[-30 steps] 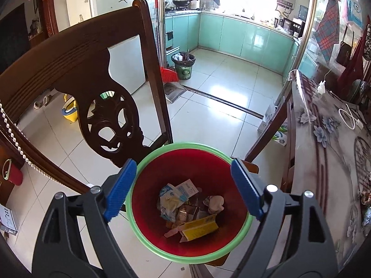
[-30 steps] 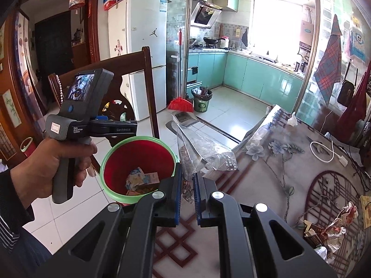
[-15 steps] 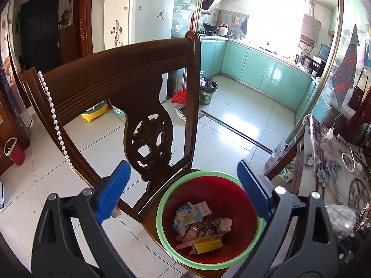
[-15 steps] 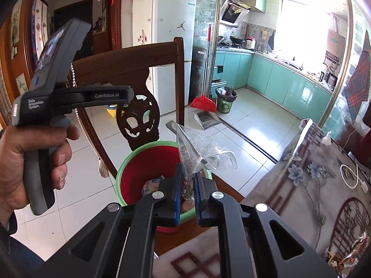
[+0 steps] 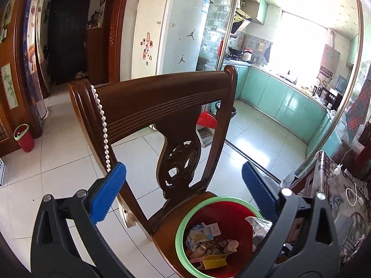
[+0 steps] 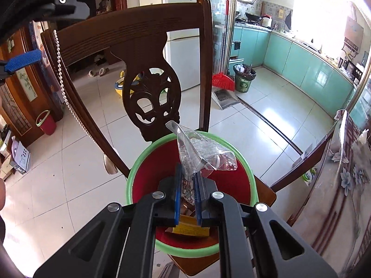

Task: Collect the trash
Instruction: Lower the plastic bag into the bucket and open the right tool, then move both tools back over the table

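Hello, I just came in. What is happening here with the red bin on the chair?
A person is collecting trash with two handheld claws. The right claw is shut on a crumpled clear plastic wrapper and holds it right above the red bin, which stands on the seat of a wooden chair. The bin already contains paper scraps and a yellow carton. The left claw is open and empty beside it. The wrapper is not released yet.

A dark wooden chair (image 6: pixel 143 30) carries a red trash bin with a green rim (image 6: pixel 136 169) on its seat, near the seat's front edge; wrappers (image 5: pixel 204 231) lie inside.
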Demonstrator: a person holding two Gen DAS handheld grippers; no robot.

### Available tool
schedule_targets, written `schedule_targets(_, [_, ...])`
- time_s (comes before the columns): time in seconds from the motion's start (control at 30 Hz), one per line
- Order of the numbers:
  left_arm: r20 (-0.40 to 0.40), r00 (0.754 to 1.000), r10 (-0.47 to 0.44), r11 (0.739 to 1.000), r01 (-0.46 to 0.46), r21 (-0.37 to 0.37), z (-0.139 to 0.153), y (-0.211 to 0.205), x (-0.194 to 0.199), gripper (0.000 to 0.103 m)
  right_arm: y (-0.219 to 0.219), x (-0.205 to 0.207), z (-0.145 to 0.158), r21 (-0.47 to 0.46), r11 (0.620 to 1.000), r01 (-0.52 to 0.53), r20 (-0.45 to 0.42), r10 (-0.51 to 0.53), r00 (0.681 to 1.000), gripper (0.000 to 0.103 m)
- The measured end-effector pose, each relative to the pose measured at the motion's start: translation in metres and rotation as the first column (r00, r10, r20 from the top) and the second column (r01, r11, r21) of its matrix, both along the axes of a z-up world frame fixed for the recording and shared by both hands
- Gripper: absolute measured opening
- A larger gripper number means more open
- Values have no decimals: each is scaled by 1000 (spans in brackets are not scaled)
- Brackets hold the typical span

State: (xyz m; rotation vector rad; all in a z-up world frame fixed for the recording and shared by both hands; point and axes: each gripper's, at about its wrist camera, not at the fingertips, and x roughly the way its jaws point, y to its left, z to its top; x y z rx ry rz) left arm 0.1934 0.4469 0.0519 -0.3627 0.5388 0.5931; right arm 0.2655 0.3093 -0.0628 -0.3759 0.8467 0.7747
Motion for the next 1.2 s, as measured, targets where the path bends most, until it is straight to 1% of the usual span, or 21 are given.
schedule_targets(0.07, [6, 1000, 4, 1000, -4, -9, 0, 3, -2, 98, 5, 3, -6, -18, 1000, 2, -15, -2, 1000, 13])
schedule_targets(0.1, [7, 1000, 3, 1000, -3, -10, 1, 4, -3, 98, 6, 5, -8, -25, 1000, 4, -24, -4, 1000, 17])
schedule_targets(0.13, [8, 1000, 3, 1000, -3, -10, 1, 5, -3, 98, 6, 7, -9, -31, 999, 14, -30, -15, 999, 42])
schedule_targets(0.2, [11, 1000, 3, 1000, -3, -10, 2, 4, -4, 98, 2, 6, -5, -7, 999, 33, -14, -33, 999, 71])
schedule_targets(0.27, [17, 1000, -2, 1000, 2, -10, 4, 2, -4, 98, -2, 5, 1, 2, 999, 41, -13, -41, 999, 77])
schedule_targets(0.33, [20, 1000, -8, 1000, 8, -4, 5, 0, -3, 98, -8, 1, 8, 17, 999, 48, -1, -48, 999, 88])
schedule_targets(0.4, [22, 1000, -20, 1000, 20, 1, 6, -4, -2, 98, -15, -5, 16, 26, 998, 53, 18, -54, 998, 89])
schedule_targets(0.57, [30, 996, -79, 997, 79, 13, 10, -23, 3, 98, -54, -25, 46, 46, 995, 91, 95, -95, 991, 96])
schedule_targets(0.67, [26, 991, -133, 990, 131, 44, 16, -43, 7, 98, -83, -36, 61, 52, 992, 118, 126, -124, 984, 96])
schedule_targets(0.83, [21, 973, -228, 971, 225, 78, 24, -80, 10, 98, -137, -51, 81, 61, 982, 179, 160, -187, 969, 96])
schedule_targets(1.07, [-1, 933, -360, 927, 358, 111, 32, -142, 13, 98, -214, -74, 101, 91, 959, 270, 171, -282, 944, 96])
schedule_targets(1.2, [25, 901, -433, 900, 430, 73, 36, -179, 7, 98, -264, -87, 112, 116, 936, 333, 169, -349, 922, 96])
